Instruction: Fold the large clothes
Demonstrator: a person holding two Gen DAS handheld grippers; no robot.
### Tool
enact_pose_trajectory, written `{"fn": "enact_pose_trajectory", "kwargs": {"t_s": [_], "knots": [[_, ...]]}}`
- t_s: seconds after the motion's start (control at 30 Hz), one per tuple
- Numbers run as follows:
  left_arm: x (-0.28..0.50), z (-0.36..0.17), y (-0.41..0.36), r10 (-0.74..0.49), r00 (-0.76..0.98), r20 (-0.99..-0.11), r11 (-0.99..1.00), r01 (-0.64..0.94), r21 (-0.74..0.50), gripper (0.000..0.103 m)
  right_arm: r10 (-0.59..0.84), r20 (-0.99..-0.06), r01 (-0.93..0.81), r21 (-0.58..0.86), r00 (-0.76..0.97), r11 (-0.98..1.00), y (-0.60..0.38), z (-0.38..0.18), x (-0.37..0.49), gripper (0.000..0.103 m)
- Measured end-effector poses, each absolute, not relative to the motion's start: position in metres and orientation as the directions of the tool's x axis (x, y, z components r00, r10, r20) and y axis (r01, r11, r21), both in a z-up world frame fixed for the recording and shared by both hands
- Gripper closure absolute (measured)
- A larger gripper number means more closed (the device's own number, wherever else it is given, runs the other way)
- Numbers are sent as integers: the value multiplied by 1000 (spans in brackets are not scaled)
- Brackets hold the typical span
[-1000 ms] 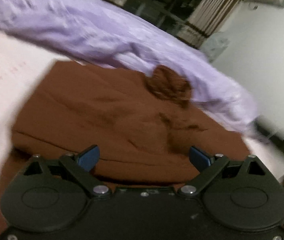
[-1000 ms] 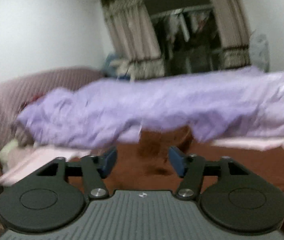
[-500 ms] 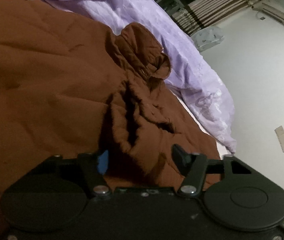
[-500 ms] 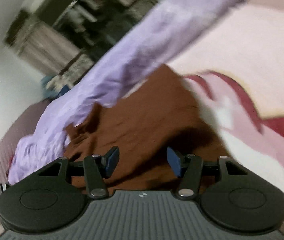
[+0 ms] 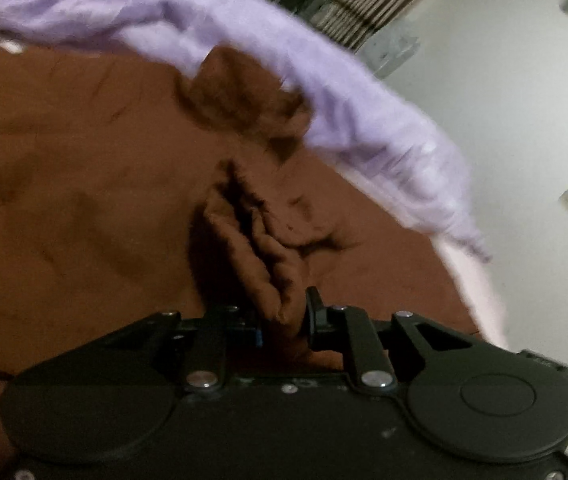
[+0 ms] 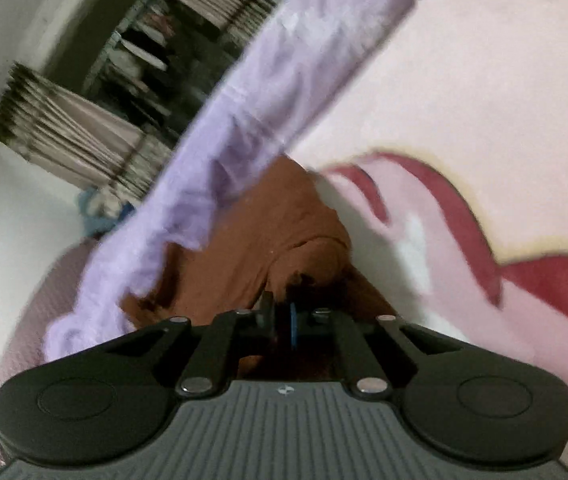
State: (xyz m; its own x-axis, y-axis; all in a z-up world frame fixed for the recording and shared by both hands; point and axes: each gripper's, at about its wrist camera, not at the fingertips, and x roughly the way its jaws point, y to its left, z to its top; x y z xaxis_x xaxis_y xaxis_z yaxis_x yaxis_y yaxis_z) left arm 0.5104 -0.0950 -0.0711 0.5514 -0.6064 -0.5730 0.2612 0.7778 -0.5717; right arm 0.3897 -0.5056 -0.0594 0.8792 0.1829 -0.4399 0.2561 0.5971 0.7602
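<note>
Left gripper (image 5: 284, 322) is pinching a bunched ridge of the soft brown garment (image 5: 84, 184); right gripper (image 6: 280, 320) is clamping its edge; only the right view is showing the pink blanket (image 6: 463, 92) beside the crinkled lilac sheet (image 6: 244, 120).

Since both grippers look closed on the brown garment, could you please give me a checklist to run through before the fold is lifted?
1. Left gripper grasp: ok, shut on a bunched ridge of the brown garment.
2. Right gripper grasp: ok, shut on an edge of the same garment.
3. How many layers each gripper has pinched: cannot tell, the fabric is bunched and blurred.
4. Purple sheet apart from the garment: not ok, it overlaps the garment's far edge in both views.
5. Garment lying flat: not ok, it is creased and heaped near the left gripper.
6. Space on the pink blanket beside the garment: ok.
</note>
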Motion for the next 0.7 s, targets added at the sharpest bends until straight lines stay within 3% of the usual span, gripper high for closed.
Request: {"fn": "enact_pose_trajectory", "kwargs": {"t_s": [0.13,0.2,0.23,0.27,0.37,0.57,0.7], "knots": [[506,-74,-96,-585,563,-583,800,282,-530,75,155,-488,291,715,859,636,-501,-66,386,85],[501,-63,-96,-557,572,-602,825,301,-477,51,144,-496,296,700,856,650,-502,-58,382,80],[499,-58,-95,-531,585,-614,845,307,-438,46,136,-508,302,684,851,664,-503,-52,380,73],[493,-50,-91,-501,605,-618,864,313,-394,45,123,-523,313,664,843,679,-507,-44,375,69],[479,-28,-76,-448,671,-591,894,316,-319,45,45,-520,326,598,853,732,-511,-18,360,69],[479,-1,-84,-473,715,-515,879,348,-324,43,-9,-414,225,477,910,849,-482,27,369,69],[485,-3,-119,-505,711,-490,863,409,-295,42,-7,-406,182,395,914,901,-454,30,390,70]]}}
